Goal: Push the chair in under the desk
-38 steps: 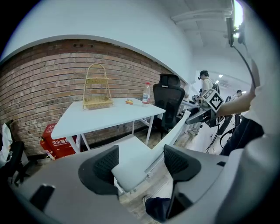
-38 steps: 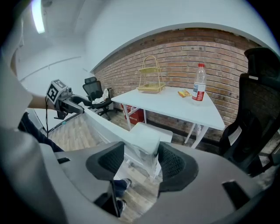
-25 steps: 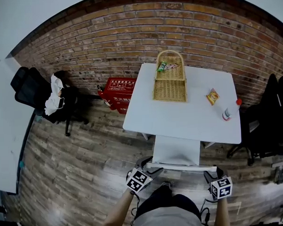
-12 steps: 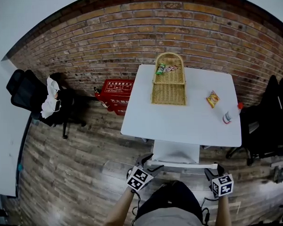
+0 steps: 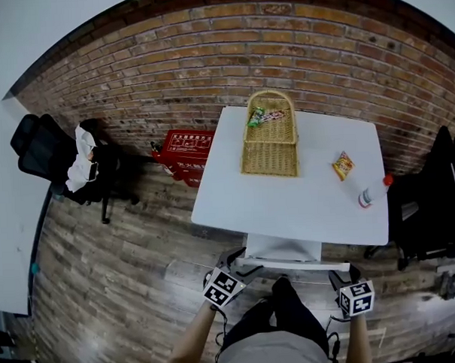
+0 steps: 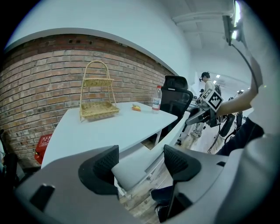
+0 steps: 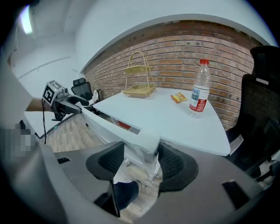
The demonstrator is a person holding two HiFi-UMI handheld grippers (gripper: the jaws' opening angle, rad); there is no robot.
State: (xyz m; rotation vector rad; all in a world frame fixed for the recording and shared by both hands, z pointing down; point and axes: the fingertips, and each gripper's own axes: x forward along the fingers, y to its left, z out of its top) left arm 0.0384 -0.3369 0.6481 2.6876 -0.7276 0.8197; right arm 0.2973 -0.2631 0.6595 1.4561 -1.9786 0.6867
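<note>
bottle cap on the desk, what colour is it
Red; the bottle cap shows best in the right gripper view.

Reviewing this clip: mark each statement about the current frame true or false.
1. The left hand-held gripper and the right hand-held gripper each grip the white chair by its backrest. True.
2. The wicker basket lies on the floor. False: it stands on the white desk.
3. The water bottle stands upright on the desk. True.
4. The red box sits on the desk. False: it is on the floor by the brick wall.
5. The basket is empty. False: snack packets lie in it.
</note>
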